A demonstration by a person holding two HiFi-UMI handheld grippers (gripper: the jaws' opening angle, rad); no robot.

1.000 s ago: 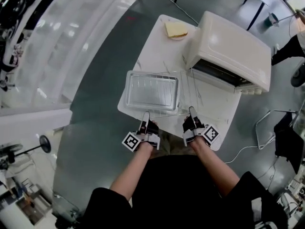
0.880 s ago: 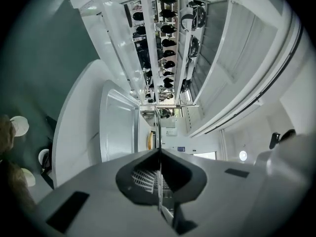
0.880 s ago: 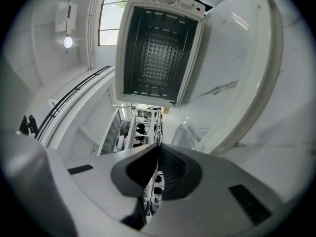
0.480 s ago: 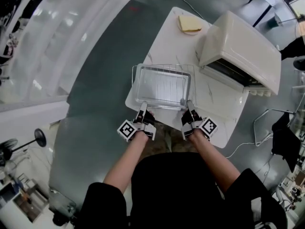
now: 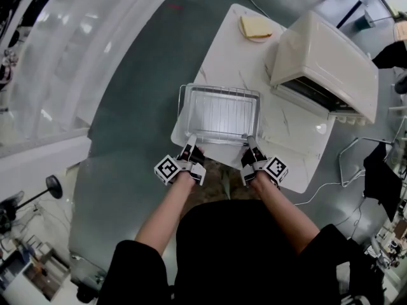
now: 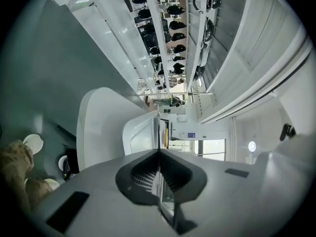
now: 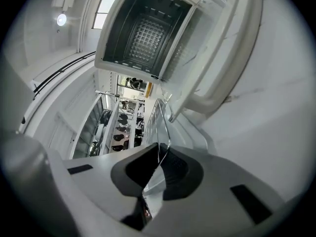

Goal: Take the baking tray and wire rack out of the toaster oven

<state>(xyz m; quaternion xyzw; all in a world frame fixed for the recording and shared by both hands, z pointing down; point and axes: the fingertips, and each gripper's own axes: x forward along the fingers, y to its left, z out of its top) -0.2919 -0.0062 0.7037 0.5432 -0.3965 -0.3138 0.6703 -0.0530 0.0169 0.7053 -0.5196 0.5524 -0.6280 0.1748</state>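
The silver baking tray [image 5: 219, 114] rests on the wire rack [image 5: 182, 96] over the near left part of the white table [image 5: 286, 138]. My left gripper [image 5: 189, 146] is shut on the stack's near edge at its left corner. A thin metal rim runs between the closed pads [image 6: 159, 154]. My right gripper [image 5: 249, 143] is shut on the near right corner, where a rack wire and the tray rim [image 7: 160, 154] enter its jaws. The cream toaster oven [image 5: 324, 53] stands at the far right with its door [image 7: 217, 78] down and its cavity [image 7: 145, 31] bare.
A slice of toast on a small plate [image 5: 255, 26] sits at the table's far corner. A power cable [image 5: 321, 186] trails off the table's right side to the grey floor [image 5: 127, 138]. Dark chairs [image 5: 381, 170] stand to the right.
Both grippers have carried the tray and rack away from the oven, toward the person and lower. The rack now lines up under the tray near the table's left edge.
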